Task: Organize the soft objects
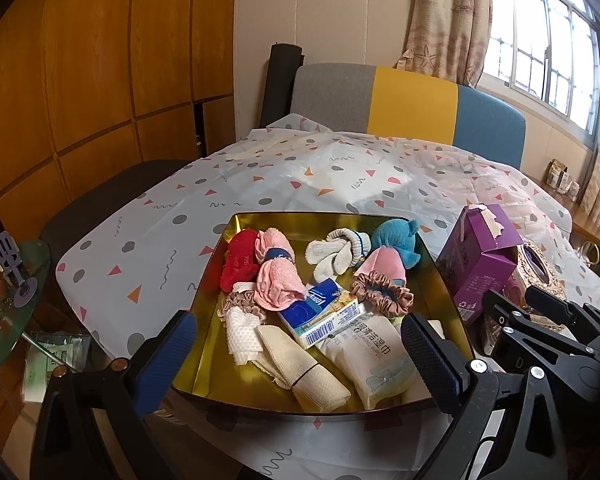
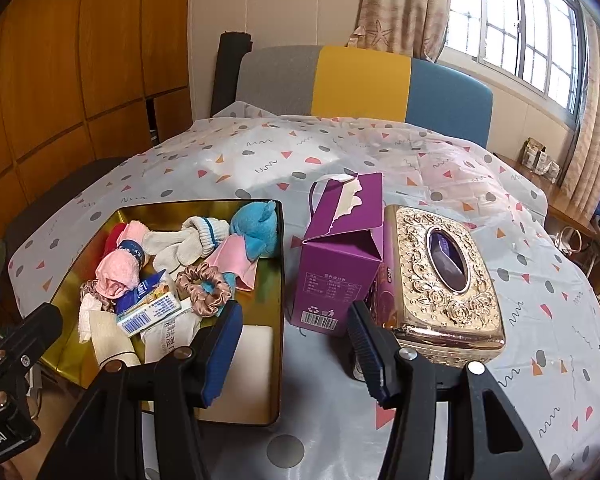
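2 grippers hang over the near edge of the table, and both are spread wide with nothing between the pads. The left gripper stands just above the near rim of the gold tray, and the right gripper points at the gap between the tray and the purple carton.

Nearest in the tray lie a rolled beige bandage and a flat pack of wet wipes; the pack looks smooth and a little slippery, so I think it is better to pinch it at an edge. Above them a small tissue packet lies tilted on the pile; it is light and will squash easily. A satin scrunchie lies beside it, shiny and loose, and is easy to take on its ring. Behind are a pink towel roll with a dark band, a red cloth, white knit socks and a blue plush toy. All are soft and light, so a grip across the thickest fold should hold them.

Right of the tray the purple carton stands upright with its top torn, touching an ornate gold tissue box, which looks hard and heavy. The tablecloth is thin, wrinkled plastic.
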The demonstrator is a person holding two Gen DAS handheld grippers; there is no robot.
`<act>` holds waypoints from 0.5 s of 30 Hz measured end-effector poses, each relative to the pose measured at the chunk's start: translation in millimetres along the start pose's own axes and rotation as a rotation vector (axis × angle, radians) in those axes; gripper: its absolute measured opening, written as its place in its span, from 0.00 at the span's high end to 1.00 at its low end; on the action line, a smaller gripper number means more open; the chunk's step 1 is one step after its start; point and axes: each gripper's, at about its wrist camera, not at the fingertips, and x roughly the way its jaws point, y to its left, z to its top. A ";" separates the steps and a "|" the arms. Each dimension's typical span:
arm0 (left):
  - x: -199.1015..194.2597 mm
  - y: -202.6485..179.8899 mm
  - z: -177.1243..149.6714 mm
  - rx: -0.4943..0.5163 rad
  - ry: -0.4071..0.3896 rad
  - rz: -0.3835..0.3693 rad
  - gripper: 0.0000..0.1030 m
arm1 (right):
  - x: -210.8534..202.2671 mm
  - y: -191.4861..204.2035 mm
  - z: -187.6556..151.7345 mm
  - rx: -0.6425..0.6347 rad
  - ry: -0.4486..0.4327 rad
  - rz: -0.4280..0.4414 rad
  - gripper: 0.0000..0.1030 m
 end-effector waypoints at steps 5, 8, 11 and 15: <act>0.7 -1.3 -0.8 0.005 0.006 0.003 0.00 | 0.5 -0.9 -0.4 0.003 0.004 0.004 0.46; 0.4 -1.9 -1.0 0.008 0.005 0.006 0.00 | 0.6 -1.2 -0.5 0.005 0.005 0.003 0.46; 0.3 -1.9 -0.9 0.008 0.005 0.006 0.00 | 1.2 -0.6 -0.5 0.003 0.004 0.001 0.46; 0.0 -1.7 -0.9 0.010 0.005 0.013 0.00 | 1.2 -0.3 -0.5 0.003 0.004 0.001 0.46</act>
